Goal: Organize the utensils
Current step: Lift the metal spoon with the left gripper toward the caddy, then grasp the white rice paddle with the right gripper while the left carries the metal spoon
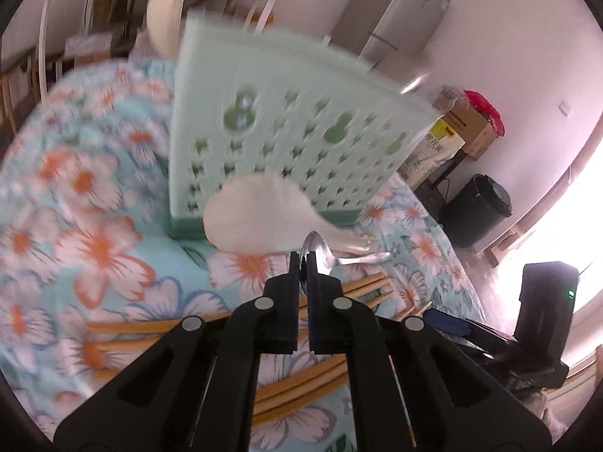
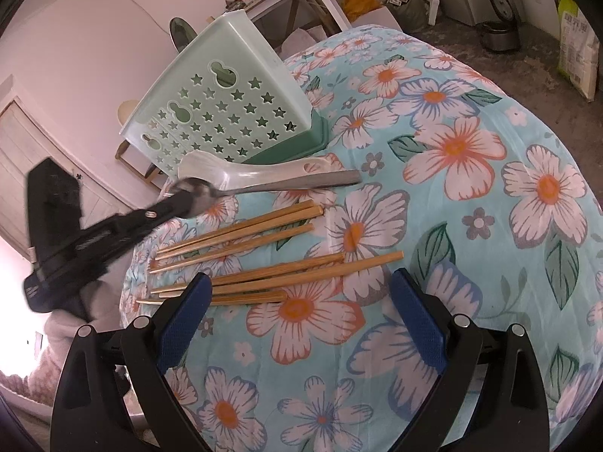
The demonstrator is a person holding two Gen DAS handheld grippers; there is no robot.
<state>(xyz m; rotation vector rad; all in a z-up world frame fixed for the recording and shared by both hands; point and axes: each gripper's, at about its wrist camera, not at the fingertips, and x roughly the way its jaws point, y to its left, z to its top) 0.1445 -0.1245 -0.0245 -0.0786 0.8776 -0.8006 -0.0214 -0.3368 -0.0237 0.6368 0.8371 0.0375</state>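
- Left hand-held gripper point(image 1: 303, 260) pinches the metal spoon point(image 2: 264, 185) by its bowl — likely lifting it toward the green holder point(image 2: 222, 101).
- Right hand-held gripper point(image 2: 297, 290) hangs wide open, empty, over the chopsticks point(image 2: 279, 275) on the tabletop point(image 2: 471, 196).

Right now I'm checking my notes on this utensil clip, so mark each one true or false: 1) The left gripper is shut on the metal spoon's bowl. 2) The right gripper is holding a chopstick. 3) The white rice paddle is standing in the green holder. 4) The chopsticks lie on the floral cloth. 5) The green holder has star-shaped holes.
1) True: the left gripper is shut on the bowl of the metal spoon.
2) False: the right gripper is open and holds nothing, above the chopsticks.
3) False: the white rice paddle lies on the cloth beside the green holder.
4) True: they lie on the floral cloth.
5) True.
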